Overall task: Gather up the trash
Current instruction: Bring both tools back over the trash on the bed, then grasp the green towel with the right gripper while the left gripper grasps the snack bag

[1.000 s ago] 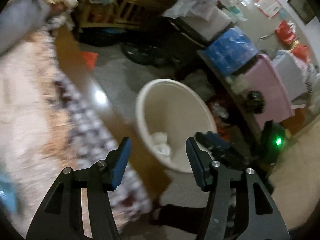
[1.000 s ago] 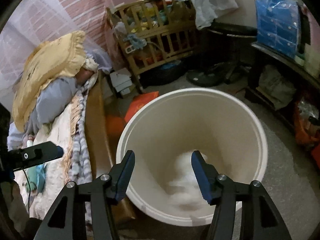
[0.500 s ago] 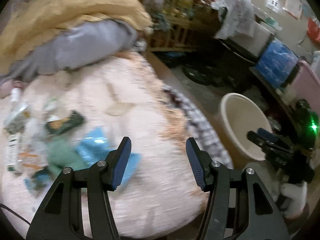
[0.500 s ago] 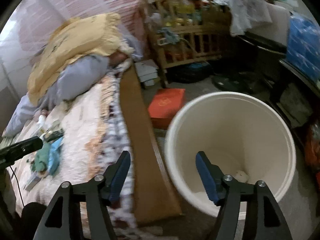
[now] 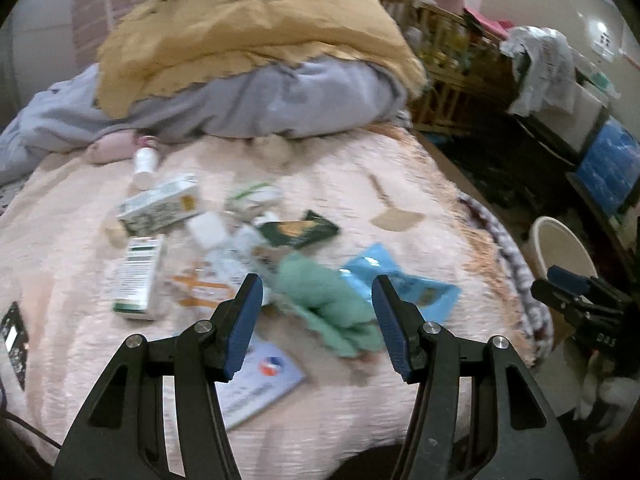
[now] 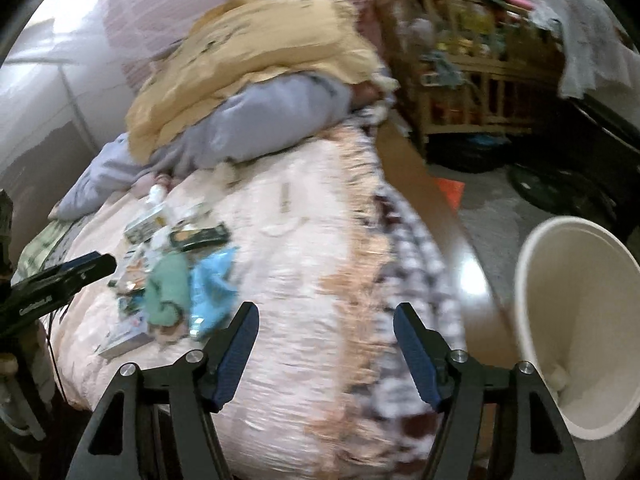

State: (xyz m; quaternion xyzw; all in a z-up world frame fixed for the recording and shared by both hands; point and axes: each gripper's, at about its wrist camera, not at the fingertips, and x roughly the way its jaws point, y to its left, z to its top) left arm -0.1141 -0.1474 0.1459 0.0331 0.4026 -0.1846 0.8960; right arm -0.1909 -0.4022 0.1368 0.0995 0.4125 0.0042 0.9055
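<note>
Left wrist view, my L tongs (image 5: 317,306): spread wide, nothing pinched; hovering over the pink blanket (image 5: 404,184).
Under L fingers: white card w/ red-blue logo (image 5: 260,380) flat on blanket, just below my left finger.
Between L fingers, just ahead: crumpled green cloth (image 5: 332,304), blurry; whether I touch it, can't tell.
Ahead-right of L tongs: light-blue wrapper (image 5: 400,284), touching the green cloth's right side.
Ahead of L tongs: dark green packet (image 5: 298,232), small white box (image 5: 208,228), orange-print clear wrapper (image 5: 200,288).
Ahead-left: two green/white cartons, one near (image 5: 138,276), one farther & tilted (image 5: 160,204); white bottle (image 5: 143,164) beyond them.
Far ahead: grey bedding (image 5: 260,108) w/ yellow quilt (image 5: 248,32) piled on top.
Far right of L tongs: cream bin (image 5: 560,248) on floor past bed edge; my R tongs' tip pokes in beside it.
Right wrist view, my R tongs (image 6: 325,345): spread wide, empty, over the bed's near edge by the checkered fringe (image 6: 412,248).
Right of R tongs: cream bin (image 6: 576,320) close by, white scraps (image 6: 558,378) at the bottom.
Ahead-left of R tongs: trash pile (image 6: 176,272), well apart from me; L tongs' tip (image 6: 80,270) at its left side.
Far ahead-right: wooden crib (image 6: 472,64) stuffed w/ clutter.
</note>
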